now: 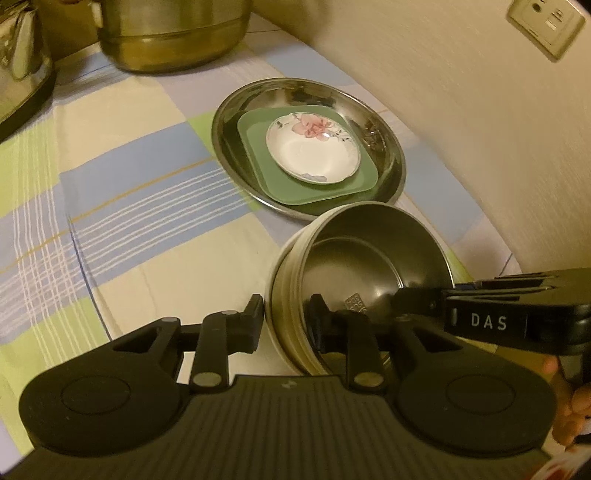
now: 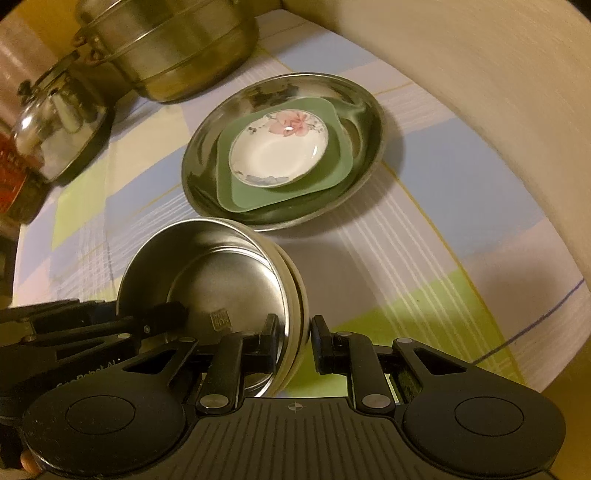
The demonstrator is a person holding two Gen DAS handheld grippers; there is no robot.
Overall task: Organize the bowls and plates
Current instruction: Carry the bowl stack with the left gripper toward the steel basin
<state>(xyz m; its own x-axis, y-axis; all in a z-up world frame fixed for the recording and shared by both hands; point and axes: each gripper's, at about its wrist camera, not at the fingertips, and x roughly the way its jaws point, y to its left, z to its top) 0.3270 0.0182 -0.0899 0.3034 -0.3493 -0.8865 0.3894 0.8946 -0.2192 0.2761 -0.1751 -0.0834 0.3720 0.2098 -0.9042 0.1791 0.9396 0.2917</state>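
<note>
Steel bowl hangs tilted between the two grippers, near the wall side of the desk, its open mouth turned up and toward the cameras and a small stamp showing on its inner floor. From the left wrist view, the left gripper has its fingers closed on the bowl's wall, one outside against the ribbed cream-coloured outer skin and the other inside the rim; the pads press on both faces. From the right wrist view, the right gripper takes the opposite side of the rim in the same way, its inner finger inside the bowl and its outer finger just beside the outer wall; whether that outer pad fully touches cannot be told, but the rim sits squarely in the narrow gap. Each gripper's fingers also show in the other's view, reaching in across the bowl. Just beyond the bowl a wide steel plate lies flat on the checked cloth, and in it rests a green square plate with a small white saucer painted with a pink flower set on top. A large steel pot stands at the far edge of the desk, with a kettle beside it. A wall socket shows on the pale wall.
</note>
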